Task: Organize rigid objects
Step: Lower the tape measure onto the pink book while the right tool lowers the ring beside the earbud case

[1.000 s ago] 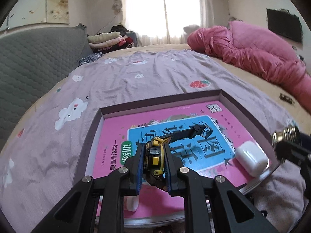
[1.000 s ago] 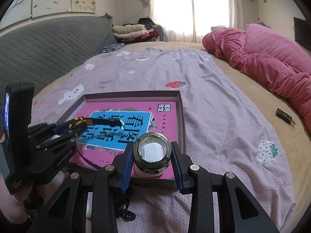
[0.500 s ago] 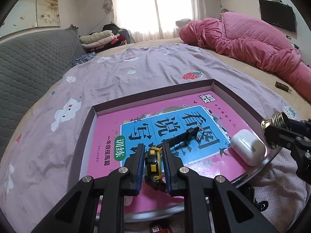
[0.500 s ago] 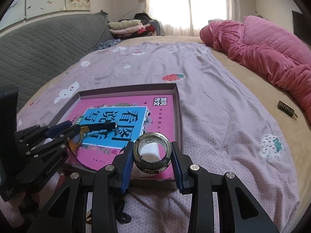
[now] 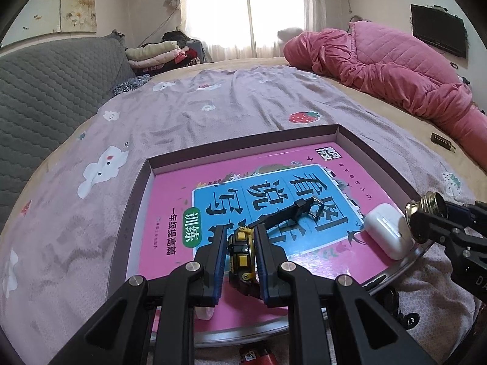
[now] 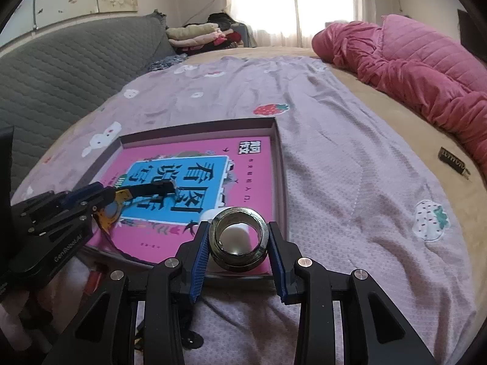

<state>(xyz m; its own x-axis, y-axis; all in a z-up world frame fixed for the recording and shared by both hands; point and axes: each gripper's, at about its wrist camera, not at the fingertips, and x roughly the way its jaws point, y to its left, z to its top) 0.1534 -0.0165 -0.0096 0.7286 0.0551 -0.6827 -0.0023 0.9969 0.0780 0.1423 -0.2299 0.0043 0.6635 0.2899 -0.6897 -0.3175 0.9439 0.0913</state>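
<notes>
the left hand-held gripper (image 5: 242, 251) was clenched on a small yellow-and-black toy excavator (image 5: 241, 251), its black boom reaching forward over the pink workbook (image 5: 170, 200) that lay flat in the shallow box tray (image 5: 146, 170) on the bed (image 5: 197, 115); the toy was held low over the book's near part, and whether it touched the cover could not be told; the right hand-held gripper (image 6: 238, 240) was clenched on a shiny metal ring (image 6: 238, 237), gripped across its outer wall at the tray's near right corner, with the white earbud case (image 5: 386, 234) just behind it on the book; the toy looked light, stiff plastic with a thin jointed boom that was probably the fragile part, so the hold on its cab and body between the ribbed blue pads (image 5: 220, 261) seemed the sound one; the ring looked heavier for its size and smooth, likely to slip or roll if released on its side, so a squeeze across its width and a flat set-down seemed wise; a small dark bar (image 6: 452, 161) lay well apart on the tan sheet, near the pink quilt (image 6: 420, 60); both items seemed close to being placed in the tray.
</notes>
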